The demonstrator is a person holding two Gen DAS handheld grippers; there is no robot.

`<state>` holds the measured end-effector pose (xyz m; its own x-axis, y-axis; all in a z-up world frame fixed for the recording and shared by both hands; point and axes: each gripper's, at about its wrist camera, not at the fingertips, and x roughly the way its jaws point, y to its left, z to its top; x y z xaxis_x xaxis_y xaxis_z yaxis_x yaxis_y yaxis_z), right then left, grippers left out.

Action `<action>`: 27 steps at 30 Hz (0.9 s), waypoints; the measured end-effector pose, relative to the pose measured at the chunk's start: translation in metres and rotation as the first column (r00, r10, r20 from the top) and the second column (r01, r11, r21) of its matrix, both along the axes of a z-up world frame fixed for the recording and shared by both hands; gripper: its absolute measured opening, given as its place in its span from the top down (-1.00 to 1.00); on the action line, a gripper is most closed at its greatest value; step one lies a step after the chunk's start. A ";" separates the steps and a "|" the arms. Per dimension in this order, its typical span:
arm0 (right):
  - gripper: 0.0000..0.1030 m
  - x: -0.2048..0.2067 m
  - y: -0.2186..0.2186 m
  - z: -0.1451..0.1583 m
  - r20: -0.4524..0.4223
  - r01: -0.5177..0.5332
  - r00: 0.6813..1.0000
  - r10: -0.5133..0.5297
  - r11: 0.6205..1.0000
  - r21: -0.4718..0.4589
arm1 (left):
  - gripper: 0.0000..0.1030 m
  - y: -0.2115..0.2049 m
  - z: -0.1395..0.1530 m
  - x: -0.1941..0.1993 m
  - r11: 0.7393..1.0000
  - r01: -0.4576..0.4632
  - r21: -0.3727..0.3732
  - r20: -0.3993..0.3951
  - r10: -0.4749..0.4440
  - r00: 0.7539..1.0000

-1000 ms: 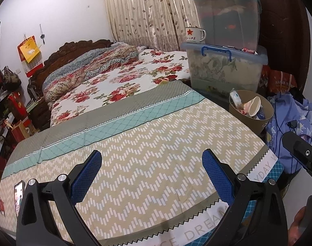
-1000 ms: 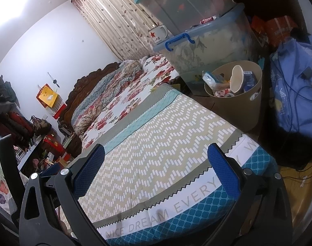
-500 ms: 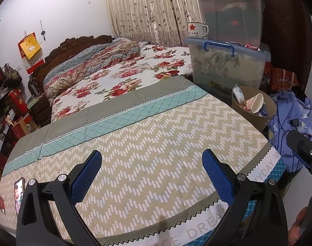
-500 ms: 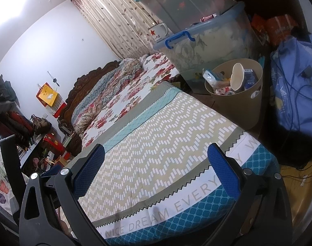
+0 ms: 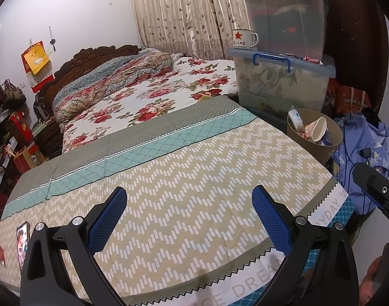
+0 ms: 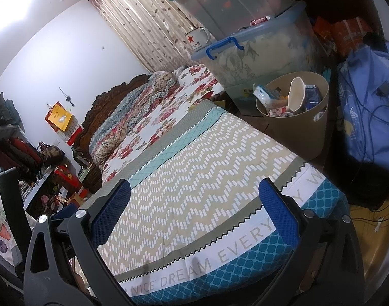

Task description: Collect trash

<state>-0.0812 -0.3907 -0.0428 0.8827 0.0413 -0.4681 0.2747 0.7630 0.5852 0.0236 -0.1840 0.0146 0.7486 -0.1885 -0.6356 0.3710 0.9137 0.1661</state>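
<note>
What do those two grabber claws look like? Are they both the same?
Yes, they match. The left gripper and the right gripper each have two black plastic arms shaped like a wide V, with triangular cut-outs and shiny silver bolts. The fingers carry bright blue pads with a fine bumpy mesh texture. No cables or markings show on them.

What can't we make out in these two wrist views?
- Bottom of the trash bin: right view, covered by the cup and wrappers on top.
- Small red item beside the phone: left view, edge-distorted, unidentifiable.
- Upper storage box contents: both views, cloudy plastic.
- Floor beyond the bed: hidden by it.
</note>
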 end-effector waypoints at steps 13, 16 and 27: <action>-0.93 0.002 0.001 -0.001 -0.004 -0.008 1.000 0.008 1.000 0.001 | -0.83 0.000 -0.004 0.002 1.000 -0.004 -0.001 -0.021 0.004 1.000; -0.93 0.002 0.001 -0.001 -0.004 -0.007 1.000 0.007 1.000 0.001 | -0.83 0.000 -0.004 0.002 1.000 -0.008 0.000 -0.021 0.008 1.000; -0.93 0.003 0.002 -0.002 -0.006 -0.011 1.000 0.011 1.000 0.003 | -0.83 0.004 -0.007 0.003 1.000 -0.021 0.003 -0.027 0.022 0.999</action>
<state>-0.0783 -0.3891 -0.0451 0.8792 0.0519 -0.4736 0.2702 0.7643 0.5855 0.0268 -0.1803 0.0080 0.7351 -0.1705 -0.6562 0.3557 0.9210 0.1591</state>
